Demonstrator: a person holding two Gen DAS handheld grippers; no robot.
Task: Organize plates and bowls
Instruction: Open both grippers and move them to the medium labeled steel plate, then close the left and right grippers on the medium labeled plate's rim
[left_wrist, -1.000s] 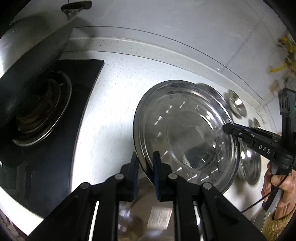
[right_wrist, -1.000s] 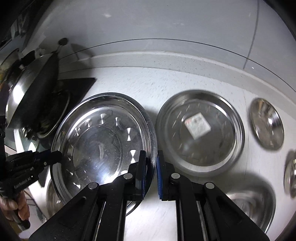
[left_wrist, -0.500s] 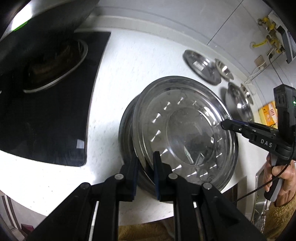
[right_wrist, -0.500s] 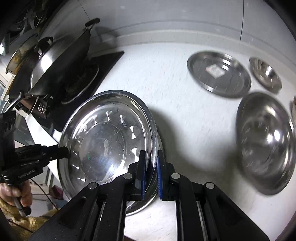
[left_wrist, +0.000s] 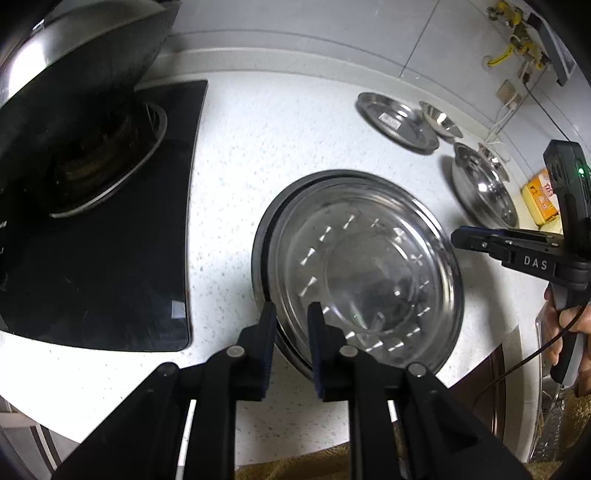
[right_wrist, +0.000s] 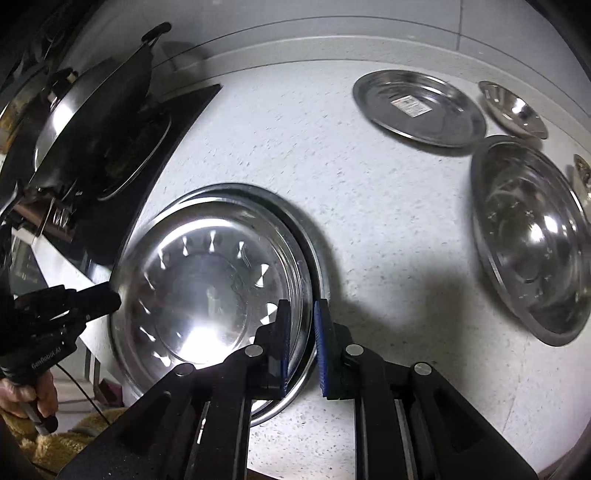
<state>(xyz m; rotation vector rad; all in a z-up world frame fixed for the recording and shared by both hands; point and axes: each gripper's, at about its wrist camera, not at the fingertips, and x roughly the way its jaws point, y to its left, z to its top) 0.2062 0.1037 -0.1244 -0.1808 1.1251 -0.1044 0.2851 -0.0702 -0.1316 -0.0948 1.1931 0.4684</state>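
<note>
Straddling the top plate's (left_wrist: 365, 273) rim, both tools (left_wrist: 291, 325) (right_wrist: 300, 334) stand slightly spread.

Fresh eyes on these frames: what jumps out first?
The big shiny steel plate near the counter's front edge, nested on another plate, with the left hand-held gripper and right hand-held gripper straddling opposite rims. Next, the dark wok on the black stove at left. Then loose steel plates and bowls, like the labelled plate, at the back right.
</note>
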